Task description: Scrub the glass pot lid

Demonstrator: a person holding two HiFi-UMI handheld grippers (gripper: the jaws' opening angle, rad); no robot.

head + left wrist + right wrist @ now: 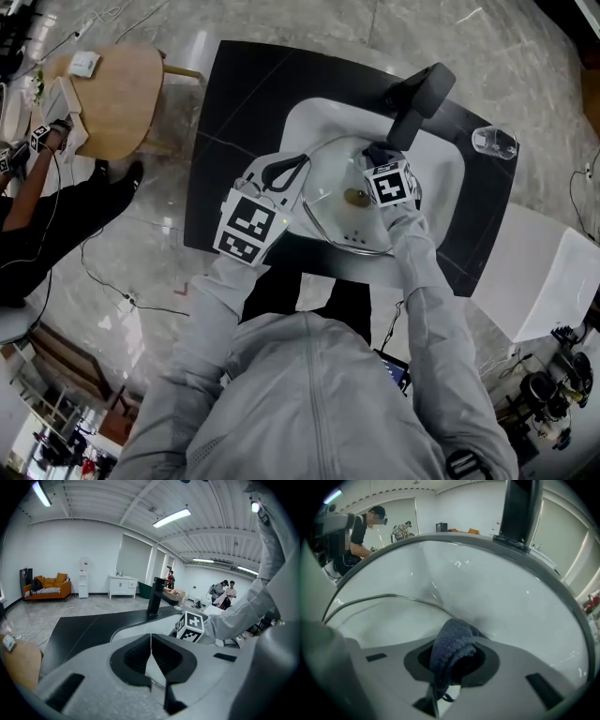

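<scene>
2 grippers are both engaged: your left gripper (284, 174) is pinched tight on the rim of the glass pot lid (339, 223), held over the sink (441, 178), and your right gripper (452, 660) clamps a blue cloth (449, 641) by the glass. Scrubbing seems under way, though nothing shows how much is left.

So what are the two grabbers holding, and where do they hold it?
The left gripper pinches the glass lid by its rim. The right gripper is shut on a bunched blue cloth, with the folded end sticking out of the jaws.
</scene>
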